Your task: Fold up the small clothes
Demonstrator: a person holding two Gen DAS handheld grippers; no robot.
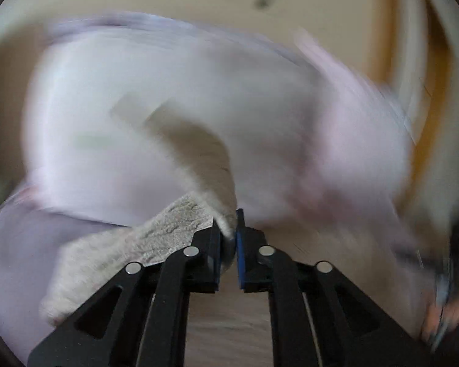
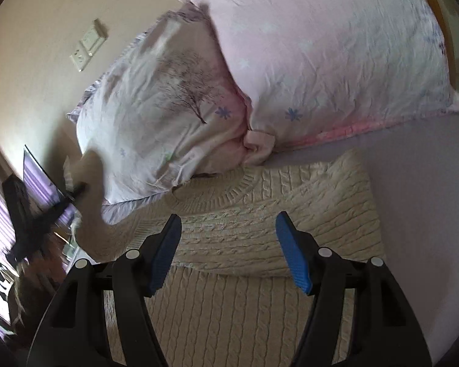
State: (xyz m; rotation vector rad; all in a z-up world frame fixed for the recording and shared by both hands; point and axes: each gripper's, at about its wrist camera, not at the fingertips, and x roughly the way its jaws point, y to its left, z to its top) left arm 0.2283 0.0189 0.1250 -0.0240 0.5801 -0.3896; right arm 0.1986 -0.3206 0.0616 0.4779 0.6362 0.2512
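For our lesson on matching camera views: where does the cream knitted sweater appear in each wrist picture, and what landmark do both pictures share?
Left wrist view: the sweater runs from lower left to centre, a fold pinched in the shut left claw.
Right wrist view: the sweater lies across the lower centre on the bed, beneath the open right claw.
Shared landmark: the white-and-pink pillows, blurred in the left view.

The bed [image 2: 419, 183], covered in a pale lilac sheet, carries a cream cable-knit sweater [image 2: 260, 223] lying flat and two patterned pillows [image 2: 321, 61] just beyond it.
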